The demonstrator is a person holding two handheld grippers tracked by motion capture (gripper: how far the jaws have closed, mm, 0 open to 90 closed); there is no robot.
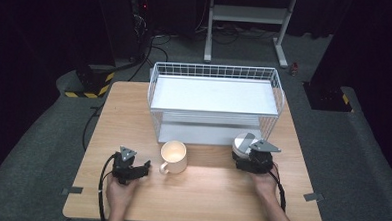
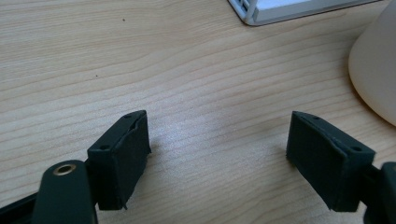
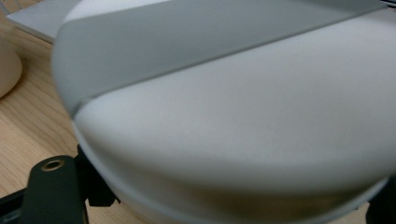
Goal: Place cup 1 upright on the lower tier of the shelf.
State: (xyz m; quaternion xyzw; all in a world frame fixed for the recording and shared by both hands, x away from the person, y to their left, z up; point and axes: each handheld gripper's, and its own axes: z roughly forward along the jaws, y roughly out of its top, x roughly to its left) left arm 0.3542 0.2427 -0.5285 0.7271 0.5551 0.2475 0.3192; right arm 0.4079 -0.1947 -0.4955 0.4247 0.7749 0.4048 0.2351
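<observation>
A white round container (image 1: 242, 141) with a grey band across its top stands on the wooden table (image 1: 205, 191), just in front of the wire rack's right end. My right gripper (image 1: 243, 155) is closed around it; in the right gripper view the container (image 3: 233, 116) sits between the jaws, with the left pad against its side. A cream mug (image 1: 174, 157) stands upright at the table's middle, its handle toward the front left. To the mug's left, my left gripper (image 1: 145, 168) rests low over the bare wood. It is open (image 2: 217, 135) with nothing between its jaws, and the mug's wall (image 2: 378, 70) lies off to the right.
A white wire rack (image 1: 215, 71) with two shelves stands at the back of the table, its lower shelf's corner (image 2: 280, 11) near the mug. Bare wood stretches along the front edge between my hands. Past the table are dark floor, cables and a metal stand.
</observation>
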